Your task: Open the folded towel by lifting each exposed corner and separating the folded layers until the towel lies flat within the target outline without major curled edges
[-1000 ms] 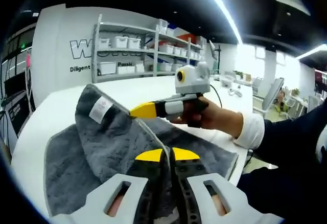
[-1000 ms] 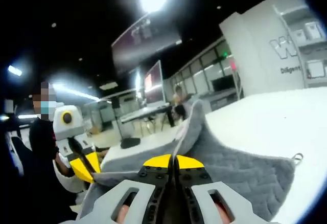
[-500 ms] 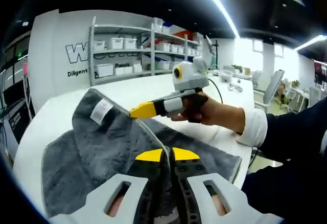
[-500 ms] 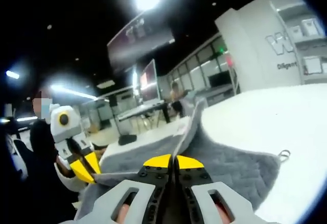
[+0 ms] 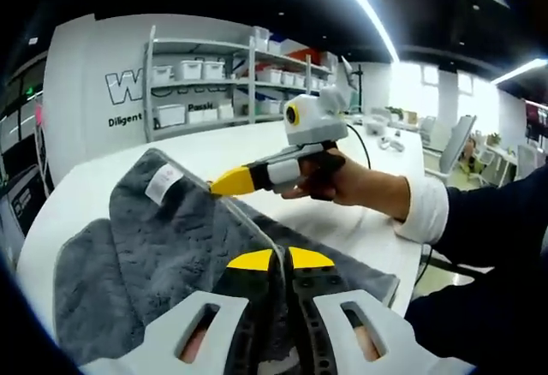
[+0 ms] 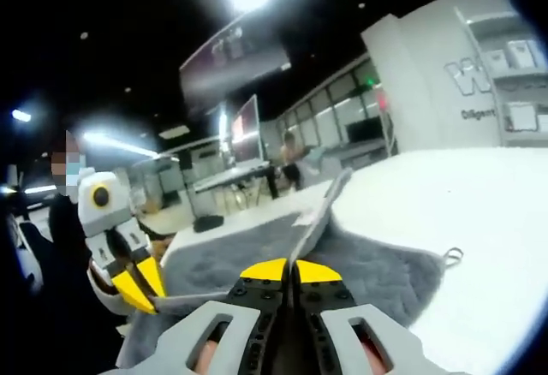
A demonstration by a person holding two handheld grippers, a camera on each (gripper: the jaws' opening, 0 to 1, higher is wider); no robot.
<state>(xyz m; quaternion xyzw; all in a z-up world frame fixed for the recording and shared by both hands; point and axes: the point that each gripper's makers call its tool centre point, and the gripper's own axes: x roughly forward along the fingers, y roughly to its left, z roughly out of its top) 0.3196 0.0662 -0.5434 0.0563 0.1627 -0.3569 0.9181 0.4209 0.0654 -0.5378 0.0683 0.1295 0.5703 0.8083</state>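
Note:
A grey towel (image 5: 163,238) lies partly unfolded on a white table (image 5: 205,148), its upper layer lifted into a ridge with a white label (image 5: 162,183). My left gripper (image 5: 280,261) is shut on the towel's near edge. In the left gripper view a hand holds my right gripper (image 5: 224,184), its yellow tips pinching the raised fold. In the right gripper view my right gripper (image 6: 291,269) is shut on the same towel (image 6: 360,264), whose hanging loop (image 6: 451,256) rests on the table. The left gripper (image 6: 141,294) appears at the left there, clamped on an edge.
Shelves with white bins (image 5: 214,84) stand against the far wall behind the table. A person's dark sleeve and white cuff (image 5: 424,217) reach in from the right. Desks and monitors (image 6: 248,148) fill the room beyond the table's far side.
The raised fold has been drawn further across, and the towel's far edge with its loop has slid nearer to my right gripper. Both grippers stay shut on the towel.

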